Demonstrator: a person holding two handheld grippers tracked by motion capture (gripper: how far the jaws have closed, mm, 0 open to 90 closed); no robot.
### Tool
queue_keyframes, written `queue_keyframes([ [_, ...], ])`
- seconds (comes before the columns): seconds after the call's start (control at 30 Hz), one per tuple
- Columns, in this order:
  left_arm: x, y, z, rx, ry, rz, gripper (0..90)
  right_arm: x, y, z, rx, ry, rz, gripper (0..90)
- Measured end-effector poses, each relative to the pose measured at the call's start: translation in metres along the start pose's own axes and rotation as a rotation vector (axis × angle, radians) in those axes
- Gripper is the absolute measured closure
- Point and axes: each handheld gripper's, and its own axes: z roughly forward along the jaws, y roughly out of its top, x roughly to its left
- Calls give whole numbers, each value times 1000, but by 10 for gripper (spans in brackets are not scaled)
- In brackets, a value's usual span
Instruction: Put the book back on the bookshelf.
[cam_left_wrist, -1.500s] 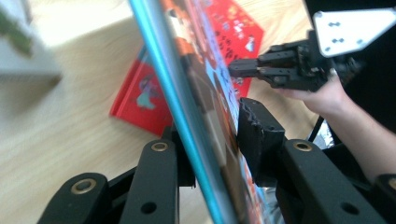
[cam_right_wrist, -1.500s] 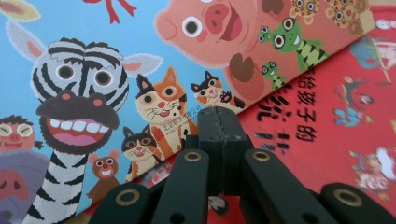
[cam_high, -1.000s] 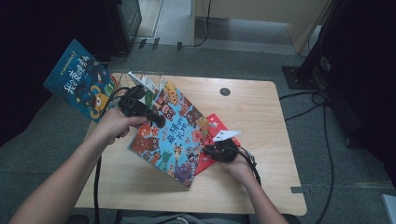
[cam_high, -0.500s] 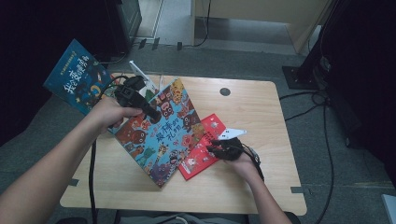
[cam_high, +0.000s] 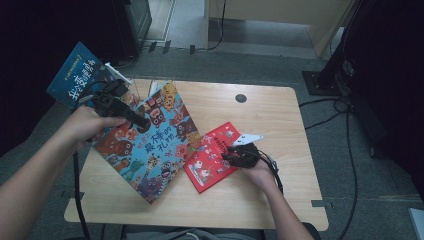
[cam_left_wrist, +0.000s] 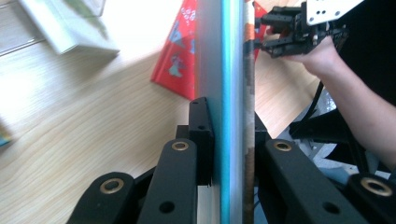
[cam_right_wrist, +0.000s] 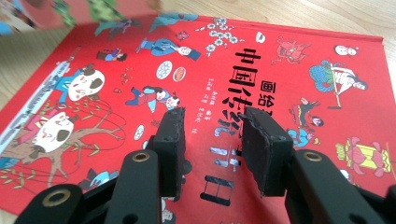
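Got the big monster book (cam_high: 150, 140) pinched in my left tongs (cam_high: 141, 121) and tilted up off the counter (cam_high: 280, 200), while my right tongs (cam_high: 229, 153) have just been opening, nothing between them, over the red book (cam_high: 207, 167) that's left.

You have a large, thin picture book with a blue, cartoon-animal cover (cam_high: 150, 142) tilted up off the wooden table, its lower corner near the front edge. Just right of it, a smaller red illustrated book (cam_high: 210, 157) lies flat, face up.
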Motion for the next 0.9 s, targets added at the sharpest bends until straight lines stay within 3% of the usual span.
queue_keyframes([
  [0.1,7,-10,-9,-15,1,-41,811,2,0,2,12,-5,-23,604],
  [0.27,19,-29,-30,-45,0,-91,809,2,2,5,8,-2,-12,588],
  [0.53,27,-47,-44,-64,13,-104,809,-1,4,8,-8,-11,32,545],
  [0.9,50,-82,-59,-117,13,-194,813,-3,7,10,0,-15,32,534],
])
